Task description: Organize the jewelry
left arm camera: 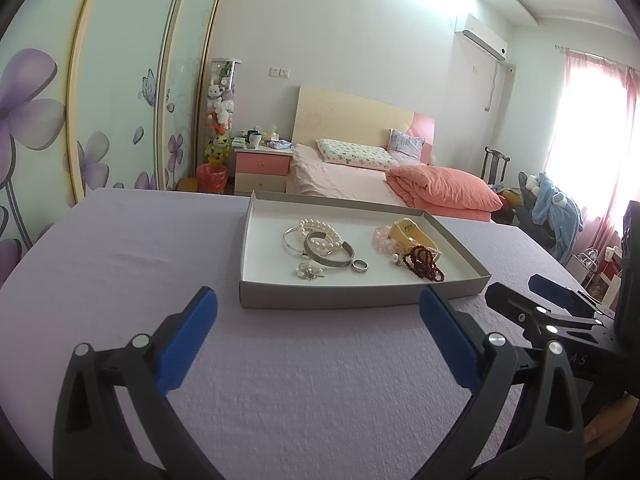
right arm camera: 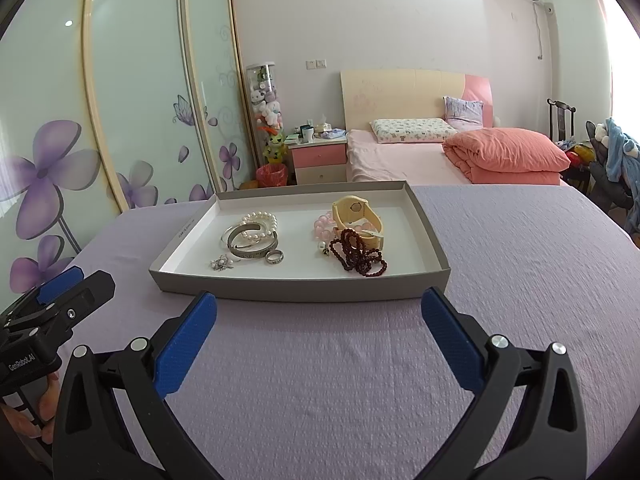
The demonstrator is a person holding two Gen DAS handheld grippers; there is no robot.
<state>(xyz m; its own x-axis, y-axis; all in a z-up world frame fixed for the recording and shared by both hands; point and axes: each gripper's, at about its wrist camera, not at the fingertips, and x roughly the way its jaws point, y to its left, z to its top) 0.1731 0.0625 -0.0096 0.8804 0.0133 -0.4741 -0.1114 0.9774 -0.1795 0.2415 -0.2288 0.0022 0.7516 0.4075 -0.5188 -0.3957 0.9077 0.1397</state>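
The jewelry lies in a shallow grey tray point(right arm camera: 304, 290) with a white floor, set near the middle of a lilac-covered table point(right arm camera: 320, 380). It falls into two loose heaps. Toward the tray's left side are a pearl bracelet point(right arm camera: 262, 222), silver bangles point(right arm camera: 250, 246), a ring point(right arm camera: 275, 257) and a small silver cluster point(right arm camera: 221, 264) near the front wall. Toward the right are a yellow watch point(right arm camera: 358, 216), pink beads point(right arm camera: 323, 226) and dark red beads point(right arm camera: 358, 256), overlapping one another. The low walls probably keep loose pieces from rolling off. The left gripper point(left arm camera: 318, 308) and right gripper point(right arm camera: 319, 312) hover just short of the tray's front wall, each spread wide and holding nothing, apparently poised to reach in.
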